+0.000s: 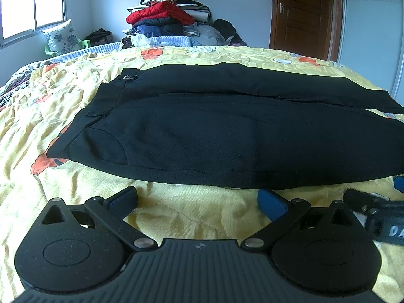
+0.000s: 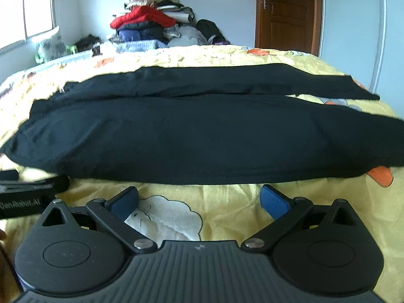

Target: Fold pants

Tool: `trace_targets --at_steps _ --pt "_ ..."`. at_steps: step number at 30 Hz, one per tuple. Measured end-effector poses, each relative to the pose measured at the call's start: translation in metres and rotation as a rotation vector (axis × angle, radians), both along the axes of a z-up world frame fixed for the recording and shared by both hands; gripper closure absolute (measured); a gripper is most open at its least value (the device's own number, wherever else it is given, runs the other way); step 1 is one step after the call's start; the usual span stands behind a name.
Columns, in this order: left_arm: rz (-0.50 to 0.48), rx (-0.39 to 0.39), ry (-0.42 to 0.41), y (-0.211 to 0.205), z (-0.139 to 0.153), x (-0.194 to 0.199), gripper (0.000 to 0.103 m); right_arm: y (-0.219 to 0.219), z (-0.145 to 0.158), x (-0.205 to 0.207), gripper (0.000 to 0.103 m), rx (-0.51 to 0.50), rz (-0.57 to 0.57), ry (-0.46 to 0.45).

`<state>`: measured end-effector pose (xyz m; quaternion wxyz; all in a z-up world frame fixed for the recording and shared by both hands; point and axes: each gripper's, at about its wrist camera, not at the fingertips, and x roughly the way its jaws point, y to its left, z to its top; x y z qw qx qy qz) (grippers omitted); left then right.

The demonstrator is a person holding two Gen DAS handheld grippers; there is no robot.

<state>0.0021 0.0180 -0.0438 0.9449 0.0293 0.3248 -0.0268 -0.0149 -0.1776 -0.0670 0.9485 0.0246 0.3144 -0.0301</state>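
Black pants (image 1: 214,131) lie flat across the yellow patterned bedspread (image 1: 75,96), waistband to the left, legs running right. They also show in the right wrist view (image 2: 192,136), where the two legs part at the right. My left gripper (image 1: 199,199) is open and empty, just short of the pants' near edge. My right gripper (image 2: 199,199) is open and empty, also just short of the near edge. The right gripper's body shows at the right edge of the left wrist view (image 1: 378,214). The left gripper shows at the left edge of the right wrist view (image 2: 27,194).
A tall pile of clothes (image 1: 166,17) stands beyond the bed's far side. A floral pillow on a green chair (image 1: 63,38) sits by the window at the left. A brown door (image 1: 303,12) is at the back right.
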Motion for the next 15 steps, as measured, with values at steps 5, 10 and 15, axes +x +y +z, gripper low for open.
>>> trace_targets --at_steps 5,10,15 --pt "0.000 -0.001 0.000 0.0002 -0.0001 0.0000 0.000 0.0013 -0.0005 -0.0005 0.000 -0.010 0.003 0.005" --pt "0.000 -0.005 0.002 0.0008 -0.0003 0.0008 0.000 0.0018 -0.0006 -0.0003 0.000 -0.017 0.004 0.006" --pt "0.000 -0.004 0.003 0.0013 -0.0006 0.0013 0.000 0.0019 -0.0006 -0.0007 0.000 -0.019 0.005 0.006"
